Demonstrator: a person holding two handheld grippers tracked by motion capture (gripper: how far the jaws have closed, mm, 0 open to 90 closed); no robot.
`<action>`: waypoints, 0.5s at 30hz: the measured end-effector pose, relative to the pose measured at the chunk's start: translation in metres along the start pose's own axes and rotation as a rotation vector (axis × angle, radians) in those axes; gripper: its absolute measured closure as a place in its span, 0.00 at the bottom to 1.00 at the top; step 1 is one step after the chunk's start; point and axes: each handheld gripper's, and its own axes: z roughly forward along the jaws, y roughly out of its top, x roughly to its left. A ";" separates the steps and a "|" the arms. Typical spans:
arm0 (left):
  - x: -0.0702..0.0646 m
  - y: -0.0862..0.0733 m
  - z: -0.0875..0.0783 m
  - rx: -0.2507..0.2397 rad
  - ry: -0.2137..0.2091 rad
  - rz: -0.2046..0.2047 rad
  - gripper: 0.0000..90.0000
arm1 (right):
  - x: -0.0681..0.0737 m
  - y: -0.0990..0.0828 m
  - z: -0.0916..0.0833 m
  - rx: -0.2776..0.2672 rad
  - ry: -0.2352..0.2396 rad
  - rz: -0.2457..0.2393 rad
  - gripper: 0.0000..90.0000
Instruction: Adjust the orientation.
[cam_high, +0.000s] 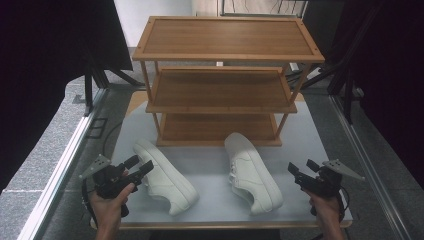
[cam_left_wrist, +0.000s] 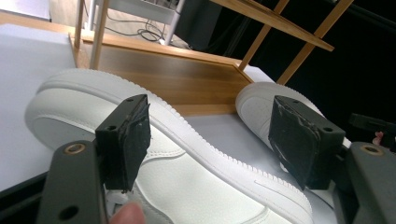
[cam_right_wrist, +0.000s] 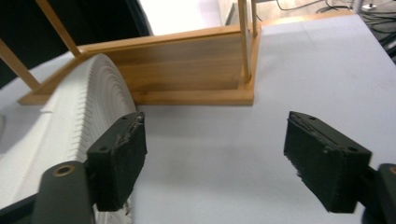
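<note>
Left gripper view: gripper (cam_left_wrist: 210, 140) gapes wide over left shoe (cam_left_wrist: 187, 186).

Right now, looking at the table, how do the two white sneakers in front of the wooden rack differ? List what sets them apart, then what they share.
The left sneaker lies beside the left tool, whose open jaws frame it; the right sneaker lies apart from the right tool. The left sneaker's end stops short of the wooden rack; the right sneaker's nearly reaches its base. Both are white, upright and angled alike.

L shoe (cam_left_wrist: 187, 186) heel cut off by frame btm
</note>
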 end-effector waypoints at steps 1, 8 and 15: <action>0.000 -0.001 0.001 0.002 -0.004 -0.001 0.33 | 0.000 0.001 -0.001 -0.009 0.001 0.002 0.25; -0.001 -0.003 0.001 0.030 -0.040 0.009 0.32 | 0.003 0.002 0.002 -0.008 -0.002 -0.023 0.28; 0.000 -0.006 0.003 0.046 -0.030 0.025 0.28 | -0.002 0.001 0.006 -0.026 -0.008 -0.002 0.28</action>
